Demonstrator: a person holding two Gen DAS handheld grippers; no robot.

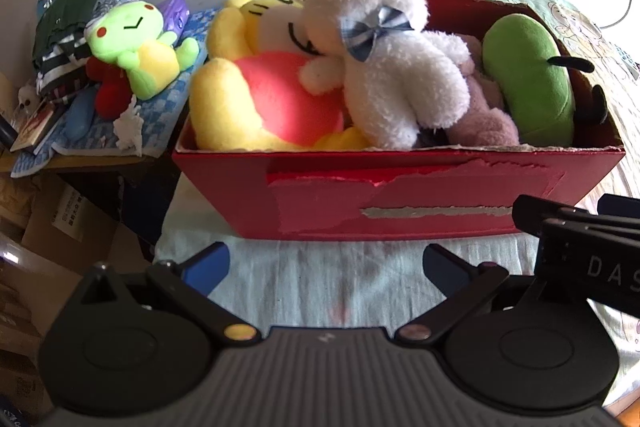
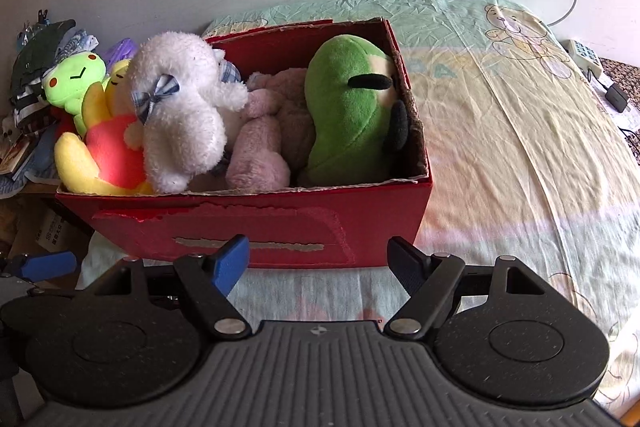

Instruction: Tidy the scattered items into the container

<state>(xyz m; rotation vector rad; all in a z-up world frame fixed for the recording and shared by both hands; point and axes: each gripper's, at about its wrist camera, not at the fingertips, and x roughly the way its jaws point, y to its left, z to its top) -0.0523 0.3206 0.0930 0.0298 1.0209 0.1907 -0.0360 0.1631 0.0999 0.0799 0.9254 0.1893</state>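
Note:
A red cardboard box (image 1: 392, 203) (image 2: 260, 223) stands on the bed, packed with plush toys. Inside lie a yellow bear in a red shirt (image 1: 256, 99) (image 2: 104, 151), a white lamb with a blue checked bow (image 1: 384, 67) (image 2: 180, 107), a pink plush (image 2: 260, 155) and a green plush (image 1: 528, 71) (image 2: 348, 107). My left gripper (image 1: 326, 263) hangs open before the box's front wall, nothing between its fingers. My right gripper (image 2: 320, 259) is likewise open and empty, just short of the same wall. Its black body (image 1: 584, 247) shows at the right of the left wrist view.
A lime frog plush (image 1: 136, 43) (image 2: 74, 79) sits on a blue checked cloth (image 1: 160, 107) atop a cluttered side table left of the box, among folded clothes. Cardboard cartons (image 1: 60, 227) lie below. The printed bedsheet (image 2: 520, 147) stretches right; a remote (image 2: 584, 57) lies by its far edge.

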